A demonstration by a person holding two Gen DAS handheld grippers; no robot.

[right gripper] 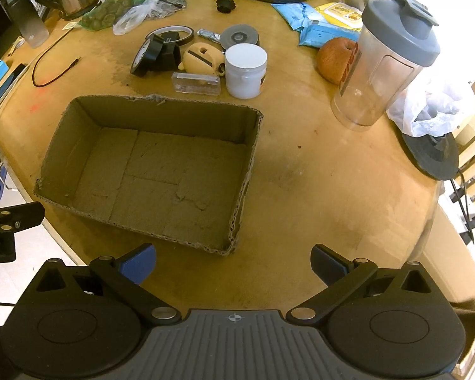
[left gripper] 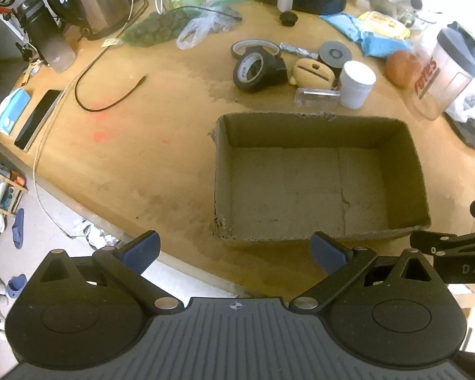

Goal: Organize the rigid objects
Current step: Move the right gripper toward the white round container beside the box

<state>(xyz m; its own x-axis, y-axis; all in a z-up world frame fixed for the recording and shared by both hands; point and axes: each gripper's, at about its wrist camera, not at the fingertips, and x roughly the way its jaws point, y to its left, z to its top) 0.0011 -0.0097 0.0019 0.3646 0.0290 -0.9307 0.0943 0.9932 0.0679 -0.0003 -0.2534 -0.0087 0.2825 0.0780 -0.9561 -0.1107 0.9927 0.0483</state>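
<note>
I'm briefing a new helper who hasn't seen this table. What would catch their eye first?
The open cardboard box in the middle of the wooden table, with nothing inside. Just behind it sits a small cluster: a black tape roll, a white jar and a clear plastic case. To the right stands a tall shaker bottle with a grey lid.

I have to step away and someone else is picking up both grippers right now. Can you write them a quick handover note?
Left gripper: open, empty, at the table's near edge.
Right gripper: open, empty, also at the near edge.
Cardboard box: on the table, nothing inside.
Just behind the box: black tape roll, beige figure, clear plastic case, white jar.
Done: nothing packed yet.
Left: probably move those items into the box one by one.
</note>
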